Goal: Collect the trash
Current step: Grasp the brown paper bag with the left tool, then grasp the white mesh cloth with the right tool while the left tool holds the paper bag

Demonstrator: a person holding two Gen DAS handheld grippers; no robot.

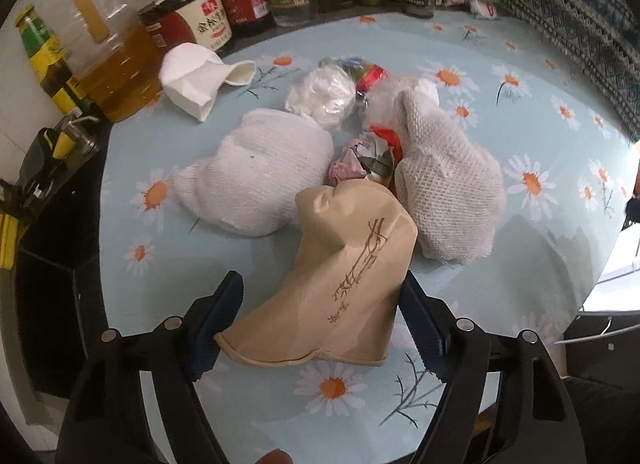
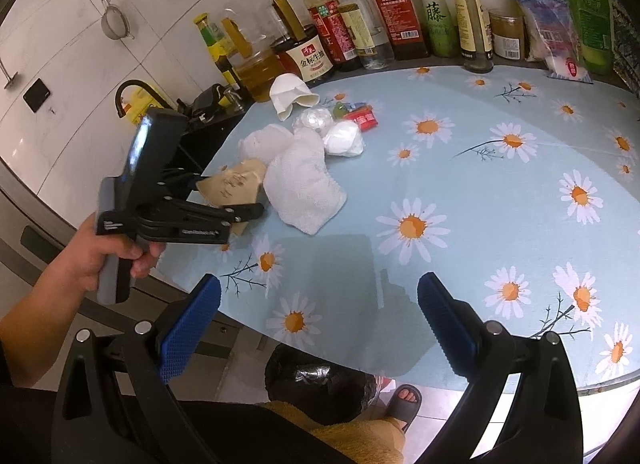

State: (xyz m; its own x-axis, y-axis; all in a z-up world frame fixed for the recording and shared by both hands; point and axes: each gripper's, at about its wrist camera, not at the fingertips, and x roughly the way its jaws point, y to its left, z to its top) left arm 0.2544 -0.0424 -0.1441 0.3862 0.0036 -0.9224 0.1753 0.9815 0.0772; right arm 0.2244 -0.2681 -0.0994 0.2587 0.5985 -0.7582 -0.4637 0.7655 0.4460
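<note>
On the daisy-print surface [image 1: 540, 136], the left claw [image 1: 320, 328] stands spread around a crushed tan paper cup [image 1: 340, 284], pads beside it, contact unclear; beyond, white tissue wads [image 1: 260, 172] half hide crumpled wrappers [image 1: 360, 160]; the right claw [image 2: 320, 320] hovers spread, holding nothing

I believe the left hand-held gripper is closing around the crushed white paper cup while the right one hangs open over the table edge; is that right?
Not quite: the left hand-held gripper is around the crushed brown paper cup, as the left wrist view shows. The white paper cup lies untouched near the bottles. The right hand-held gripper does hang open over the table edge.
</note>
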